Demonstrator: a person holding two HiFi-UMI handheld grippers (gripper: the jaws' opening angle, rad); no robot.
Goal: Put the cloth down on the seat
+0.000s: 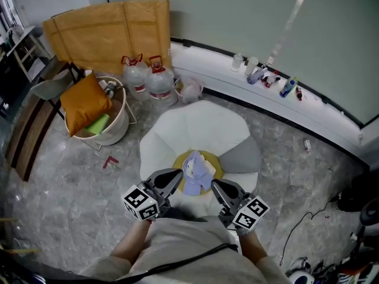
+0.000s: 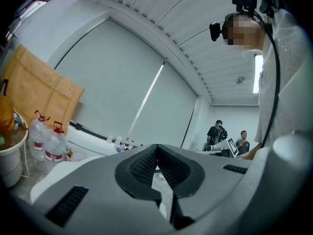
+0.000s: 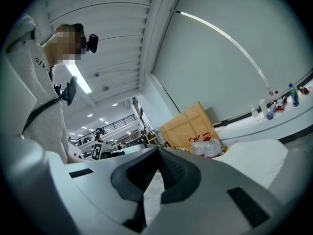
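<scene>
**Head view.** The cloth [image 1: 197, 171], pale lilac and loosely crumpled, lies on the yellow centre of the white petal-shaped seat [image 1: 195, 126], free of both tools. Judged from this, the putting-down is done or all but done. The left gripper [image 1: 175, 177] and right gripper [image 1: 217, 186] sit low in the frame, one at each side of the cloth's near edge and close to it. Their tips angle inward toward it (a posture that fits a two-sided carry of limp fabric, each tool taking one edge so the cloth spreads rather than bunches). Whether either tip touches the fabric cannot be told here.

**Left gripper view.** The ribbed pads [image 2: 143, 165] meet at their tips with nothing between them, so this gripper is clenched and empty. The camera looks level across the room toward the water bottles [image 2: 46, 141] and the window ledge [image 2: 93, 133]. The tool is therefore held flat beside the seat, not dipping into it.

**Right gripper view.** These jaws are likewise closed tip to tip on nothing. The seat's white surface fills the lower right, just beside the tool. Closed, empty jaws held near the cloth suggest hands that are parked, or ready to nudge a fold flat. A fresh pinch would call for opening first.
</scene>
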